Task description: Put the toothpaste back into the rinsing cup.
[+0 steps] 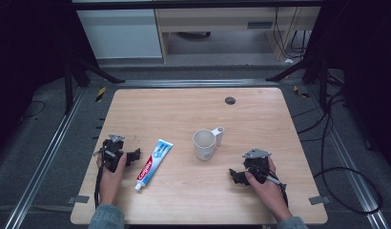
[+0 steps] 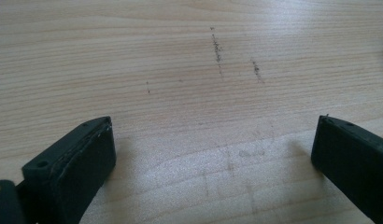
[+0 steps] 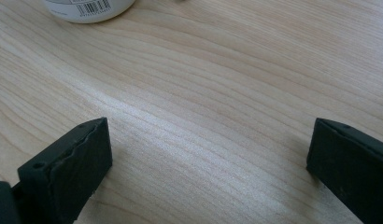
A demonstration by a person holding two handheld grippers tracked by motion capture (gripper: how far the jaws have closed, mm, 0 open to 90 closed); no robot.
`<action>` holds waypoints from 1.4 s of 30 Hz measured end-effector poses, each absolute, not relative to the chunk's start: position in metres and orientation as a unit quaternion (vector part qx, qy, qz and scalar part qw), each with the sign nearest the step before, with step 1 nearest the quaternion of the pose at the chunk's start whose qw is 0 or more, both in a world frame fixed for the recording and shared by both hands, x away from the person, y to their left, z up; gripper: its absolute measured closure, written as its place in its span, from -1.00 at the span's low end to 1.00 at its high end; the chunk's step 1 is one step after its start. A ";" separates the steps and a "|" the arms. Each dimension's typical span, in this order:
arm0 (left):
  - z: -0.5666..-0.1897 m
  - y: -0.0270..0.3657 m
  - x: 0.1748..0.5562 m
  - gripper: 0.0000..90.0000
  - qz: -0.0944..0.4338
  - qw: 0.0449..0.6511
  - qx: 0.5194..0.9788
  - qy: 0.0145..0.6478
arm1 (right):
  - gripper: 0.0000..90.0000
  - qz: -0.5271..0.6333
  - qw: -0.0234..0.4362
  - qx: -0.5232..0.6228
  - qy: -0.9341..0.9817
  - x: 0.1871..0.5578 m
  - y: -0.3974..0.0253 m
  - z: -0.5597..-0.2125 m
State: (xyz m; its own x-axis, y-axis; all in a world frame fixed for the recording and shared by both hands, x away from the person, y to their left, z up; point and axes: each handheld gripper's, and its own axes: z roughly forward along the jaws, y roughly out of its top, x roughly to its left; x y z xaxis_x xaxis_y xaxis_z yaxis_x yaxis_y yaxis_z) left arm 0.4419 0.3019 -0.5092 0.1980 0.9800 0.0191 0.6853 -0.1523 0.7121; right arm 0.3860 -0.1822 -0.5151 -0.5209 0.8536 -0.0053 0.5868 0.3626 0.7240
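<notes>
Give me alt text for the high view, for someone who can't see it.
A person's hands rest on a wooden table, each holding black tongs: left tongs beside a toothpaste tube, right tongs below a white mug. Both tongs are open and hold nothing.

- Bare table [image 1: 193, 102] stretches wide behind the mug [image 1: 204, 144].
- The toothpaste tube [image 1: 153, 164] lies just beside the left gripper [image 1: 135, 156].
- Open wood separates tube and mug.

Wooden table [image 1: 184, 102], white mug [image 1: 204, 144] near centre, toothpaste tube [image 1: 153, 163] lying left of it
</notes>
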 end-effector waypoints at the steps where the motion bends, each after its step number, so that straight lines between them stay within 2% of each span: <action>1: -0.509 0.302 0.442 -1.00 0.251 0.293 0.716 0.581 | -0.99 0.342 0.195 0.449 0.802 0.386 -0.182 -0.515; 13: -0.506 0.302 0.436 -1.00 0.233 0.297 0.728 0.572 | -0.99 0.343 0.194 0.448 0.803 0.384 -0.182 -0.515; 15: -0.503 0.303 0.433 -0.89 0.219 0.313 0.727 0.570 | -0.99 0.343 0.195 0.448 0.802 0.384 -0.182 -0.515; 17: -0.498 0.301 0.428 -0.88 0.218 0.301 0.737 0.565 | -0.99 0.343 0.195 0.449 0.802 0.384 -0.182 -0.515; 19: -0.492 0.298 0.423 -0.73 0.211 0.302 0.743 0.559 | -0.99 0.342 0.195 0.449 0.802 0.384 -0.182 -0.515; 27: -0.459 0.288 0.409 -0.88 0.214 0.319 0.740 0.553 | -0.99 0.342 0.195 0.449 0.802 0.384 -0.182 -0.515; 33: -0.428 0.279 0.393 -0.93 0.205 0.301 0.782 0.506 | -0.99 0.343 0.195 0.449 0.802 0.384 -0.182 -0.515; 42: -0.424 0.245 0.399 -0.80 0.185 0.266 0.821 0.470 | -0.99 0.343 0.195 0.449 0.802 0.384 -0.182 -0.515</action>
